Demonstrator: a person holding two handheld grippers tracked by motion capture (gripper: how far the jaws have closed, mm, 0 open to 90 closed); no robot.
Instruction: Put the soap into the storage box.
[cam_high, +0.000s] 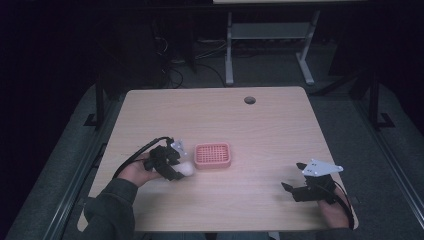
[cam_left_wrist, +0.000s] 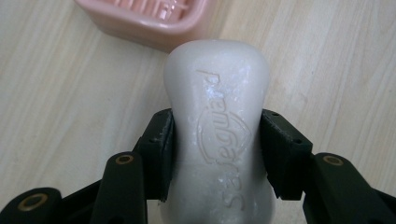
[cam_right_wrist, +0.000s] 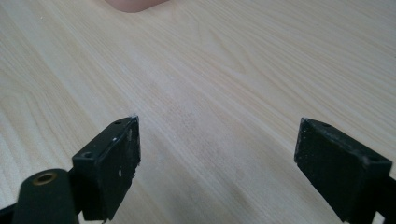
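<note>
1. White soap bar (cam_left_wrist: 219, 135) is clamped between the two black jaws of the left tool (cam_high: 172, 162), pressed against its flanks in the left gripper view.
2. Embossed writing is seen along the top face of the soap bar, running lengthwise and upside down to the camera; it seems to read "Pambares" or similar, above a curved outline, but the letters cannot be made out with certainty.
3. Small white flecks are scattered over the soap's surface near the lettering.
4. In the high view the soap bar (cam_high: 186, 169) is seen at the tip of the left tool, just beside the left end of a pink soap dish (cam_high: 212, 155) with a slotted grid floor; whether the two touch cannot be told.
5. The pink dish's corner (cam_left_wrist: 154, 21) is seen just beyond the far end of the soap in the left gripper view.
6. The light wood-grain counter (cam_high: 260, 130) carries the dish near its middle.
7. The right tool (cam_high: 299, 181) is held near the counter's right front edge, well apart from the dish.
8. Its jaws are spread wide with nothing between them, bare counter (cam_right_wrist: 224, 93) being seen in the gap.
</note>
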